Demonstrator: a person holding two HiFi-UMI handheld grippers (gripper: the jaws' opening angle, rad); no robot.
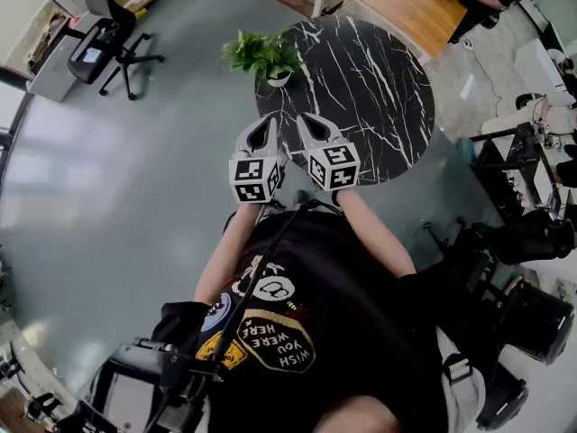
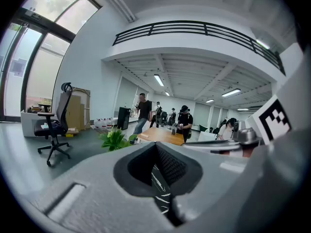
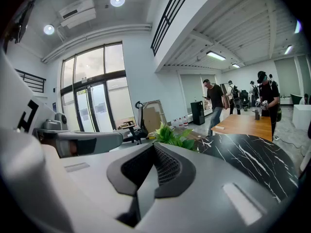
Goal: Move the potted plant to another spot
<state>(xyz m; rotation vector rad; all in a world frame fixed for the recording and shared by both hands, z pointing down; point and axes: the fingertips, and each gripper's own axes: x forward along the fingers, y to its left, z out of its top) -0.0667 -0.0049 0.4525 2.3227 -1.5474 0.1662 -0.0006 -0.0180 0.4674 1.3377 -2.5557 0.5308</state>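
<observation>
The potted plant [image 1: 264,54], green leaves in a small white pot, stands at the far left edge of a round black marble table [image 1: 379,88]. Both grippers hover side by side over the table's near edge, a short way in front of the plant. My left gripper [image 1: 268,122] is shut with nothing in it, and so is my right gripper [image 1: 306,118]. In the left gripper view the plant [image 2: 115,139] shows just left of the closed jaws of the left gripper [image 2: 156,144]. In the right gripper view the plant [image 3: 172,136] rises right beyond the tips of the right gripper [image 3: 154,145].
A black office chair [image 1: 108,39] stands on the grey floor at the far left. A wooden table [image 1: 406,3] lies beyond the marble one, with people around it. Dark stands and gear [image 1: 532,233] crowd the right side.
</observation>
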